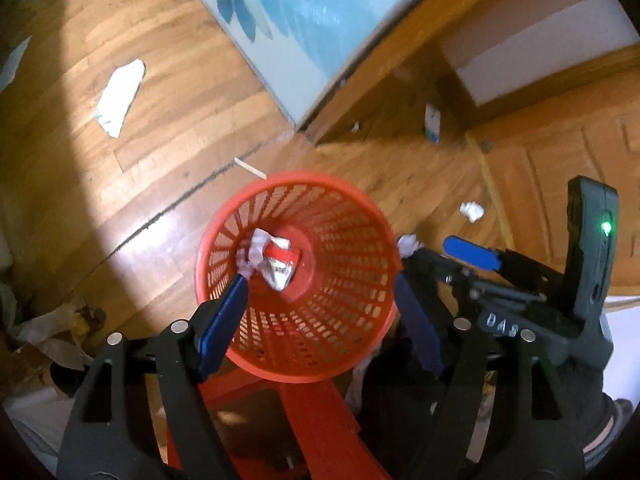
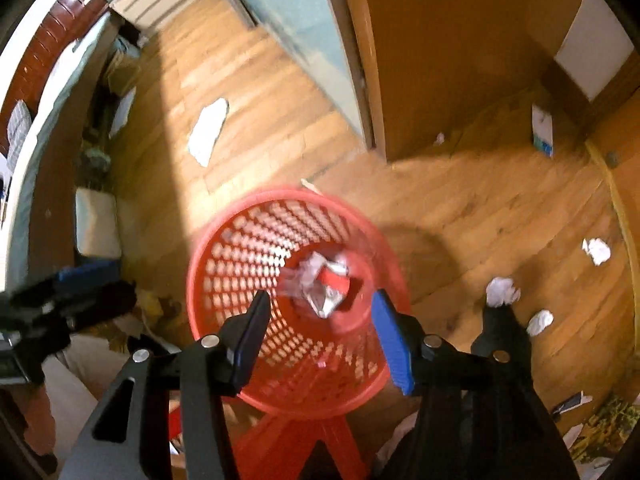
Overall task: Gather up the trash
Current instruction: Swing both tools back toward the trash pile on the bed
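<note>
A red perforated basket [image 1: 340, 216] [image 2: 240, 248] stands below both grippers. On its bottom lie crumpled white paper and a red-and-white wrapper [image 1: 276, 260] [image 2: 326, 286], blurred in the right wrist view. My left gripper [image 1: 320, 280] hangs open over the basket's mouth with nothing between its blue pads. My right gripper [image 2: 320, 298] is open above the same basket, also with nothing in it. In the left wrist view the right gripper [image 1: 444, 258] shows at the basket's right side. The left gripper [image 2: 72, 280] shows at the left edge of the right wrist view.
The basket sits on a red plastic stool [image 2: 288, 440]. Loose trash lies on the wooden floor: a flat white wrapper [image 1: 120, 96] [image 2: 208, 130], crumpled paper balls [image 2: 596, 250] [image 2: 502, 292] [image 2: 540, 322], a small carton [image 2: 542, 130], a thin stick [image 1: 250, 168]. A person's dark leg [image 2: 500, 344] stands to the right.
</note>
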